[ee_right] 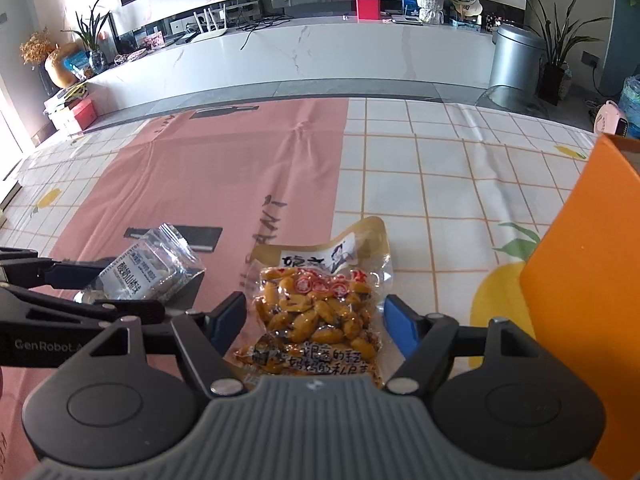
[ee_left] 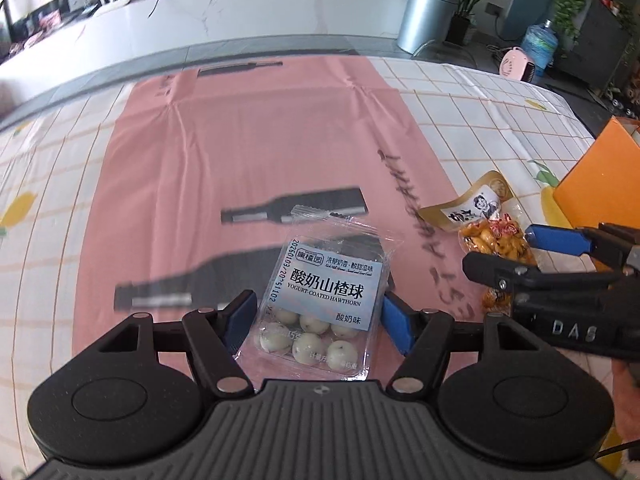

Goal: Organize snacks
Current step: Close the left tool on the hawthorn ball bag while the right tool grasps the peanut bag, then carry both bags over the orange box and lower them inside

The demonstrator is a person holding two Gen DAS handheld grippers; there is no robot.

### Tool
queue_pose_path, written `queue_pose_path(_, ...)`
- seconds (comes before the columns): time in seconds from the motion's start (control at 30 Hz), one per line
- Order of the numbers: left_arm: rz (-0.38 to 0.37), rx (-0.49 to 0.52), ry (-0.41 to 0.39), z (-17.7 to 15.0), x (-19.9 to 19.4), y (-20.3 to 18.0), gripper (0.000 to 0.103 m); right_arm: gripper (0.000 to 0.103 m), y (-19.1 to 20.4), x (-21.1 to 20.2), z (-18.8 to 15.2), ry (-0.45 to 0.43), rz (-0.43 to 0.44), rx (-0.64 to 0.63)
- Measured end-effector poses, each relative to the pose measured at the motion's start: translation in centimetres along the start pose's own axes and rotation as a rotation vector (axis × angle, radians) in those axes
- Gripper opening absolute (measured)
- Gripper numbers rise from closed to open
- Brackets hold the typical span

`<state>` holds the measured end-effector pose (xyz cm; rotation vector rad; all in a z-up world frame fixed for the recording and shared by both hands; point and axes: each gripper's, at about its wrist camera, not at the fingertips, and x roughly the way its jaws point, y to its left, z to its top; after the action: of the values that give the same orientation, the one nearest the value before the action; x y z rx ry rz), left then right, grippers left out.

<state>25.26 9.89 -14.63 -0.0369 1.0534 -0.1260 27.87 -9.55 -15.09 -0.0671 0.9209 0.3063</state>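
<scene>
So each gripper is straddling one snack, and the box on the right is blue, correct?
Not quite. The box is orange, not blue, as the right wrist view shows. The rest holds: the left gripper straddles the yogurt hawthorn pack and the right gripper straddles the broad bean packet.

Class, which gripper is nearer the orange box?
Right. The right gripper, straddling the bean snack packet, is beside the orange box; the left gripper is farther away, around the hawthorn pack.
</scene>
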Motion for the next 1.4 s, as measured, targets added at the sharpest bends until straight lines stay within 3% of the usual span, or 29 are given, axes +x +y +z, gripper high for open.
queue_pose_path(0.2,0.034,-0.059,0.059,-2.5,-1.7,-1.1,0.077,0.072,1.1,-3.0,-3.4,0.018,-0.01,-0.064)
queue_pose_path(0.33,0.046,-0.073,0.054,-4.6,-2.9,-1.5,0.077,0.072,2.0,-5.0,-5.8,0.007,-0.009,-0.08)
queue_pose_path(0.47,0.062,-0.071,0.046,-6.0,-3.6,-1.9,0.079,0.074,2.9,-6.4,-7.7,-0.006,-0.014,-0.095)
queue_pose_path(0.57,0.068,-0.058,0.017,-6.5,-3.7,-2.2,0.085,0.076,3.4,-6.8,-8.4,-0.022,-0.017,-0.117)
queue_pose_path(0.63,0.072,-0.042,-0.008,-6.8,-3.6,-2.4,0.087,0.083,3.4,-6.8,-8.3,-0.035,-0.017,-0.119)
queue_pose_path(0.8,0.1,0.002,-0.044,-7.2,-3.3,-2.8,0.088,0.088,2.5,-6.0,-8.4,-0.007,0.0,-0.049)
queue_pose_path(0.9,0.096,-0.003,-0.065,-7.4,-3.4,-2.8,0.086,0.085,2.3,-5.7,-8.5,0.004,0.007,-0.031)
queue_pose_path(1.03,0.089,0.023,-0.102,-7.8,-3.5,-3.1,0.072,0.076,2.8,-5.9,-8.6,-0.008,-0.005,-0.049)
queue_pose_path(1.4,0.075,0.004,-0.125,-7.9,-4.3,-3.3,0.062,0.069,3.0,-6.5,-8.6,-0.014,0.001,-0.064)
